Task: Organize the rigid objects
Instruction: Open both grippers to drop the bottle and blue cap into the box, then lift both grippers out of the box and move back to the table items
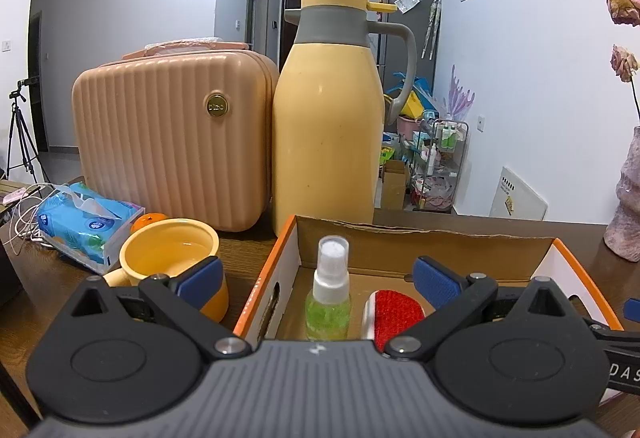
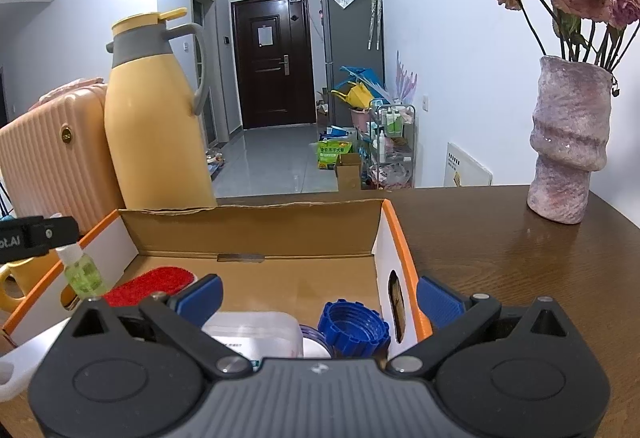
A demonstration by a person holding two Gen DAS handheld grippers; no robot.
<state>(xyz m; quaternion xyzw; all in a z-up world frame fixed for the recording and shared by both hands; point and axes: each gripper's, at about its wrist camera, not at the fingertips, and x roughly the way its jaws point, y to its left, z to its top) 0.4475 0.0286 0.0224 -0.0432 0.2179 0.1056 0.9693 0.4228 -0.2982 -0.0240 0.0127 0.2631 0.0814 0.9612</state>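
While upright, the spray bottle [image 1: 328, 292] points its nozzle ceilingward.

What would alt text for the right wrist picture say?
An open cardboard box on a wooden table holds a green spray bottle, a red brush and a blue cap; the right gripper jaws spread wide above it.
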